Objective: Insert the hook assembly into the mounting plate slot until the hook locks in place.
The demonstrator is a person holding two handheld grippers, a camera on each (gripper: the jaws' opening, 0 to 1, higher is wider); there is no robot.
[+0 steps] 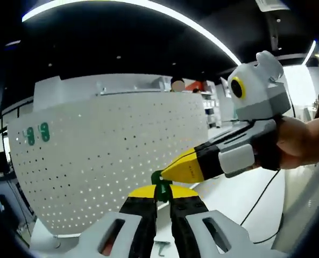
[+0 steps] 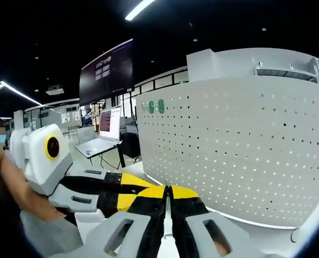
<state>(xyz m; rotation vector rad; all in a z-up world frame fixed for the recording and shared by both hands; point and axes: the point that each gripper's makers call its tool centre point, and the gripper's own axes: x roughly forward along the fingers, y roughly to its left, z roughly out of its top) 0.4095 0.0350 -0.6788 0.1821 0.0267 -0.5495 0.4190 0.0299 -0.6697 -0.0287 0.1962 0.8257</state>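
Left gripper (image 1: 163, 192): seen in the left gripper view with jaws closed on a small green hook assembly (image 1: 160, 181), held up before the white perforated mounting plate (image 1: 116, 150), presumably for alignment with a slot. Right gripper (image 1: 172, 172) is brought in from the right, its yellow tips meeting the same green piece, likely as a steadying aid; whether it is actually gripped there cannot be told. Two green hooks (image 1: 36, 133) are noted high on the plate. A small grey part (image 1: 162, 247) on the table is cut off.

Right gripper (image 2: 167, 196), in the right gripper view: jaws drawn together; the hook is hidden. Left gripper (image 2: 128, 189) is seen alongside. The laptop (image 2: 103, 134) is blurred.
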